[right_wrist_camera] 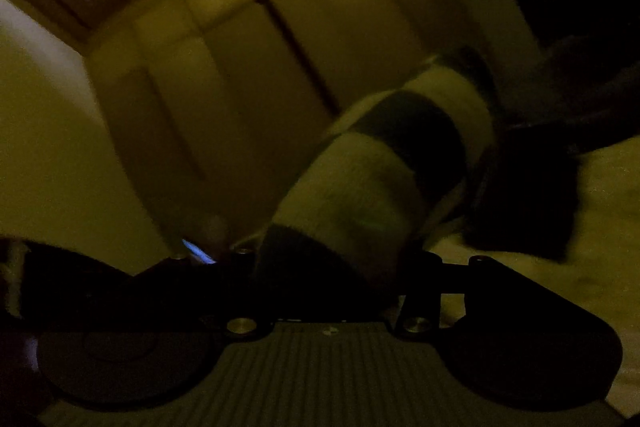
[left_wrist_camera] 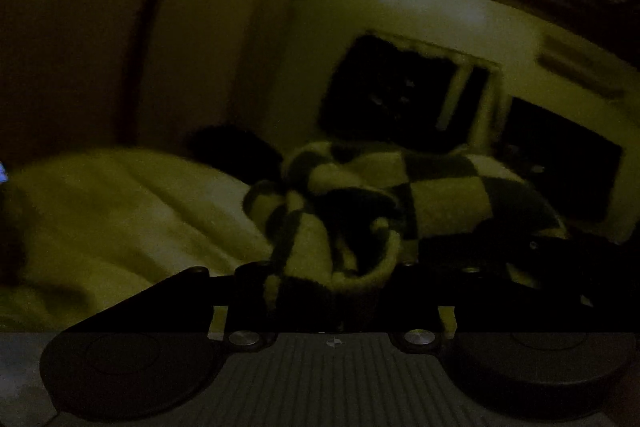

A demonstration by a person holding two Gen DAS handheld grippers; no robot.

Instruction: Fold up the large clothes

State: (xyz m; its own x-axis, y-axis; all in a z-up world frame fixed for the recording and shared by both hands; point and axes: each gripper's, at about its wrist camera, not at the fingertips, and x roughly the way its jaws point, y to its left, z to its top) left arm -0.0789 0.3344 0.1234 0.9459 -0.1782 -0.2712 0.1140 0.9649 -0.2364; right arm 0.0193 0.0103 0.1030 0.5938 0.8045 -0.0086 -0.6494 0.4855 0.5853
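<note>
Dim bedroom, pale bed (left_wrist_camera: 120,211). Item: checked knit (left_wrist_camera: 360,211), bunched, unfolded. Left gripper (left_wrist_camera: 332,291) & right gripper (right_wrist_camera: 332,267) both clamping knit betw. jaws, bulk hanging ahead. Progress: early; no fold showing, all folds remaining.

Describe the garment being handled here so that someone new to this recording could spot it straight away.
In the left wrist view, start from the pale bedding that fills the lower left. Bunched against its right edge, rising from between the left gripper fingers, is a fuzzy knit garment. Its large dark-and-cream checkerboard squares set it apart from the plain bedding and the dark window behind.
</note>
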